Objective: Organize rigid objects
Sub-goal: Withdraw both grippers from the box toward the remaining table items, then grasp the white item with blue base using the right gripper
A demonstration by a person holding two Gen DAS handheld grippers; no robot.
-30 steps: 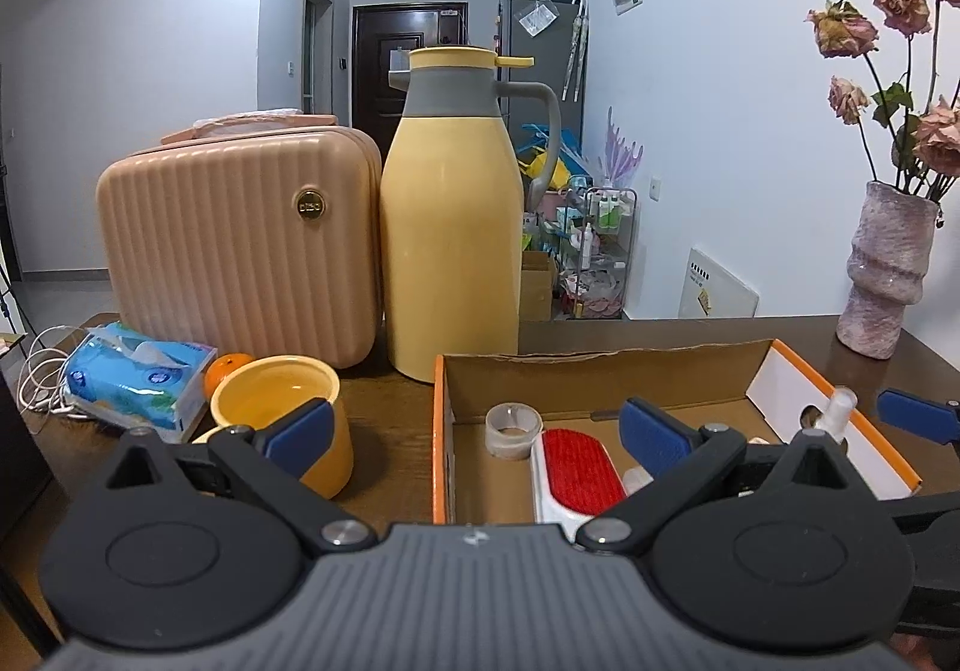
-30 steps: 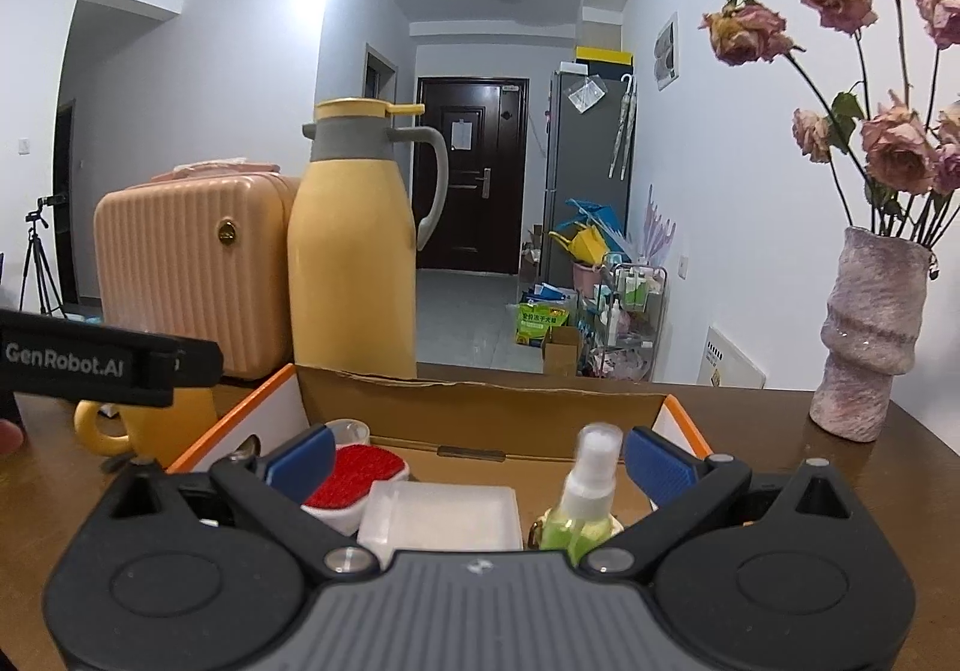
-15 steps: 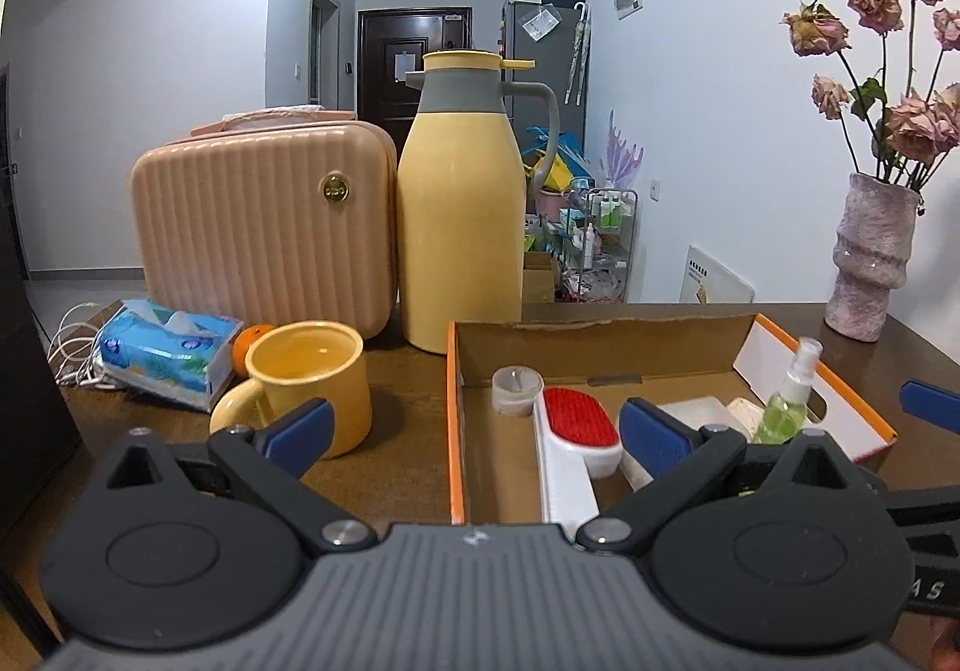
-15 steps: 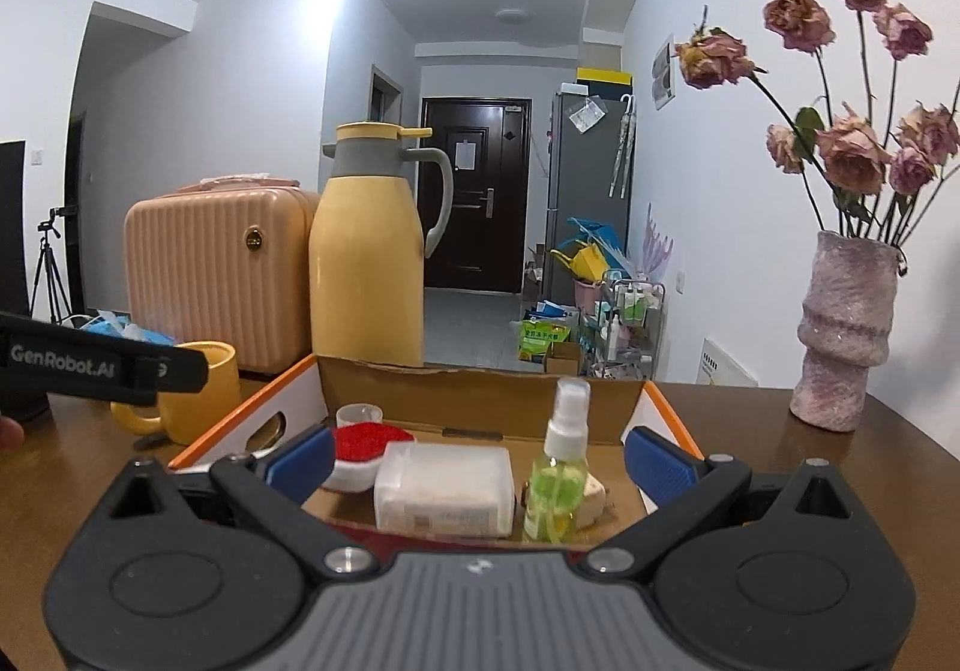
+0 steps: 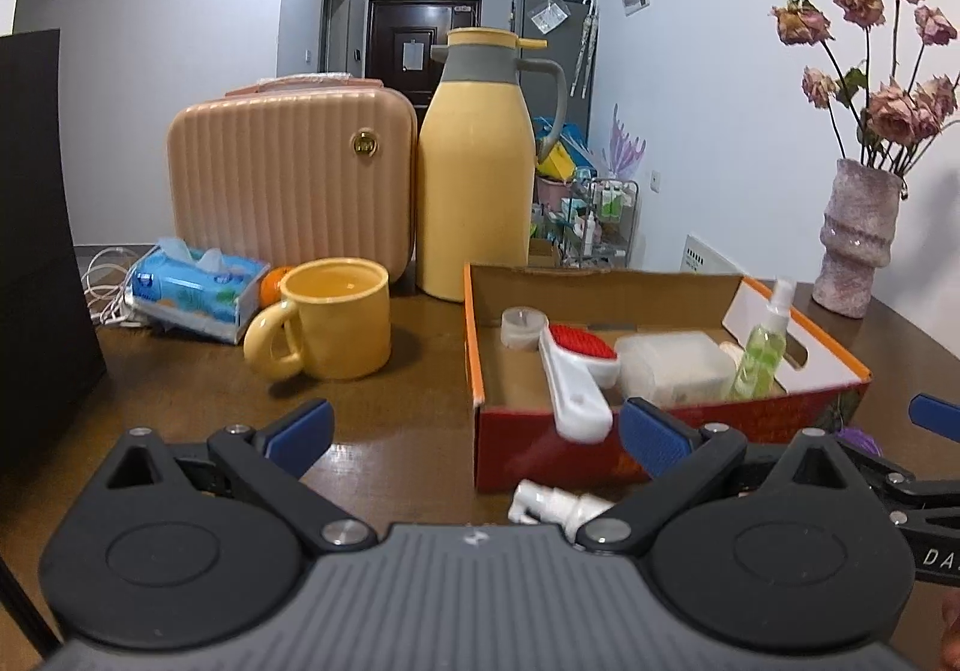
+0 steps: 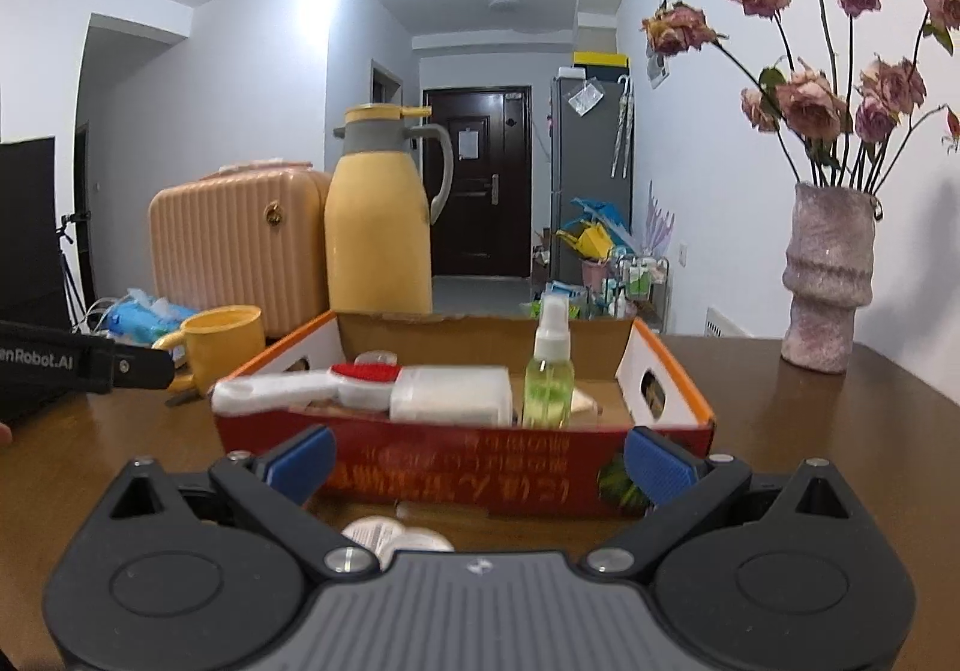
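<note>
Table [image 5: 420, 371]: box [image 6: 456, 467] (filled), grippers [image 6: 477, 461] empty

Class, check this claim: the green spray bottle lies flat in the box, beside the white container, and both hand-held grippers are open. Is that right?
Not quite. The spray bottle stands upright in the box, as the right wrist view shows. It is beside the white container, and both the left hand-held gripper and right hand-held gripper are open.
</note>
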